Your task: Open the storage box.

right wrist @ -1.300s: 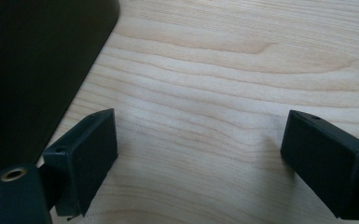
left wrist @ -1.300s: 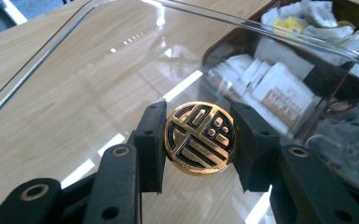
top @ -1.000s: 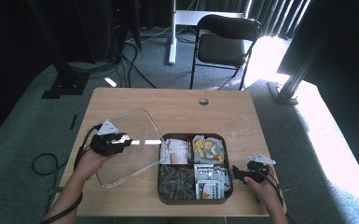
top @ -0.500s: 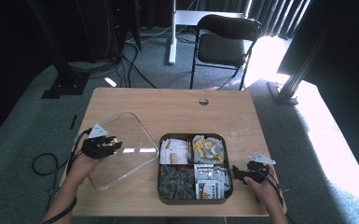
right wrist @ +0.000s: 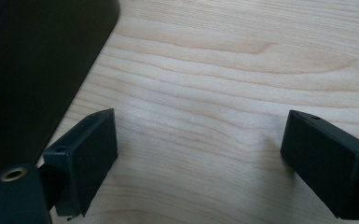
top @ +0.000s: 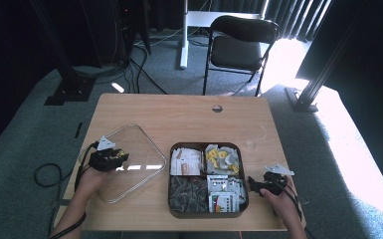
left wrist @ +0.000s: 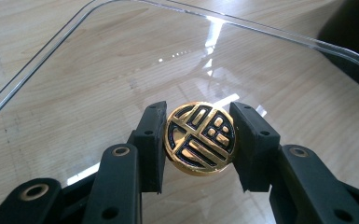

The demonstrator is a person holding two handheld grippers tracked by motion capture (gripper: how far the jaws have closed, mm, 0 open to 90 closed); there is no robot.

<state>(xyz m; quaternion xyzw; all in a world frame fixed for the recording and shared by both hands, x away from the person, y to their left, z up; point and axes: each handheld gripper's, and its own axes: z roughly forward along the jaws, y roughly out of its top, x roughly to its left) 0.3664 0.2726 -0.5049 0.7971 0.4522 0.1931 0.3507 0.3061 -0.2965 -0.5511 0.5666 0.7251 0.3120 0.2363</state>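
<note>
While pinched by left gripper (left wrist: 200, 140), round gold-and-black knob (left wrist: 200, 139).

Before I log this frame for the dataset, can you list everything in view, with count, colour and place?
Table: one, light wood, centre.
Clear lid: one, transparent, left half of the table.
Knob: one, gold and black, on the lid, between the left jaws.
Tray: one, dark brown, four compartments of packets, right of the lid.
Chair: one, black, beyond the table.
Left gripper: black, shut on the knob.
Right gripper: black, open, beside the tray's right edge.
</note>
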